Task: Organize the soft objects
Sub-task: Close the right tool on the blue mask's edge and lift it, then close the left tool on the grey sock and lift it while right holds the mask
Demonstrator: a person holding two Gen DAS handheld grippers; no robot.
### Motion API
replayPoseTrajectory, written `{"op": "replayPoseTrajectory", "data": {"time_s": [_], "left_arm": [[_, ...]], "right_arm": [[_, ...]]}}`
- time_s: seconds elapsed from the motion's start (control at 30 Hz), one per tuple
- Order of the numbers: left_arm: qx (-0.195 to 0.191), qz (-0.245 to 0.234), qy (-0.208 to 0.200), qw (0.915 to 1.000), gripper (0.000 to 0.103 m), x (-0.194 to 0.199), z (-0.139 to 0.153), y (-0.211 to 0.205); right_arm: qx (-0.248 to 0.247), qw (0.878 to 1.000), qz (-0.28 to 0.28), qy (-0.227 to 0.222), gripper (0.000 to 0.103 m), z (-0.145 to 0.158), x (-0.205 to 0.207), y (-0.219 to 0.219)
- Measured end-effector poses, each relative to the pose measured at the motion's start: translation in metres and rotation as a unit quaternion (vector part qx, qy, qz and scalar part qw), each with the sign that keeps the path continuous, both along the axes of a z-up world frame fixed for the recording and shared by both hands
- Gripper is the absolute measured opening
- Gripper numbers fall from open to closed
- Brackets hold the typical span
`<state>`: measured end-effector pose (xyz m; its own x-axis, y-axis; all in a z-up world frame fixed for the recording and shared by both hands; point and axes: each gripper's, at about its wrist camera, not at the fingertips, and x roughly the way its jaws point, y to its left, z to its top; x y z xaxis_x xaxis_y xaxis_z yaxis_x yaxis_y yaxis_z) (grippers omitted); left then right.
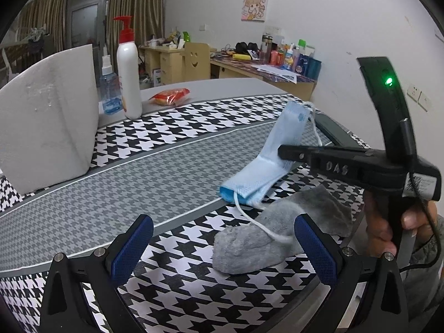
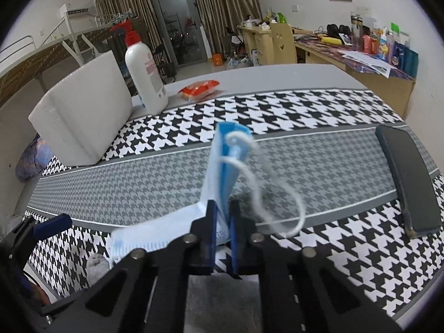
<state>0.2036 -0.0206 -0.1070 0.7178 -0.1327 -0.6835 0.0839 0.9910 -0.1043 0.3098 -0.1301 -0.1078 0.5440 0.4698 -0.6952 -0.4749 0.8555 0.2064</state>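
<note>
Broadly, the scene is taken up by a table [image 2: 319, 75] whose grey top is covered across most of its width by a houndstooth cloth [image 1: 172, 122], black and white at the edges with a grey band down the middle. At the far left of the cloth a white foam block [image 1: 47, 122] is stood upright. Just beside it a white pump bottle [image 1: 128, 66] with a red head is seen, and behind that a small clear spray bottle [image 1: 108, 88]. A dark flat phone [image 2: 410, 180] is laid on the cloth at the right, well apart from the block. A red snack packet [image 2: 199, 88] is left on the bare grey top near the pump bottle.

A grey sock [image 1: 266, 236] is spread flat on the near black-and-white strip. A folded blue face mask [image 1: 277, 152] is held up at a slant, its lower end touching the cloth just beside the sock, with one white ear loop trailing over the sock.

The right gripper [image 2: 222, 222] is closed tight on the mask, the fabric being pinched between its blue pads, and it is gripped by a hand [image 1: 388, 227] at the right edge of the left wrist view. The left gripper [image 1: 222, 249] is held wide open over the near strip, nothing being caught between its pads; its right finger is placed against the sock's edge.
</note>
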Motion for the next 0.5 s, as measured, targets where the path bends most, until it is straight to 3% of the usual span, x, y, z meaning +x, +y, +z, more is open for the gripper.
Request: {"op": "replayPoseTrajectory", "data": {"time_s": [0.27,0.5], "left_arm": [[-0.005,-0.008,0.003,0.9999,0.102,0.001,-0.001,-0.009],[-0.002,-0.003,0.014,0.9999,0.102,0.006,-0.007,-0.013]], "right_arm": [[0.027,0.998,-0.054,-0.005,0.009,0.013,0.001,-0.028],[0.038,0.995,-0.083,-0.036,0.009,0.032,-0.008,-0.043]]}}
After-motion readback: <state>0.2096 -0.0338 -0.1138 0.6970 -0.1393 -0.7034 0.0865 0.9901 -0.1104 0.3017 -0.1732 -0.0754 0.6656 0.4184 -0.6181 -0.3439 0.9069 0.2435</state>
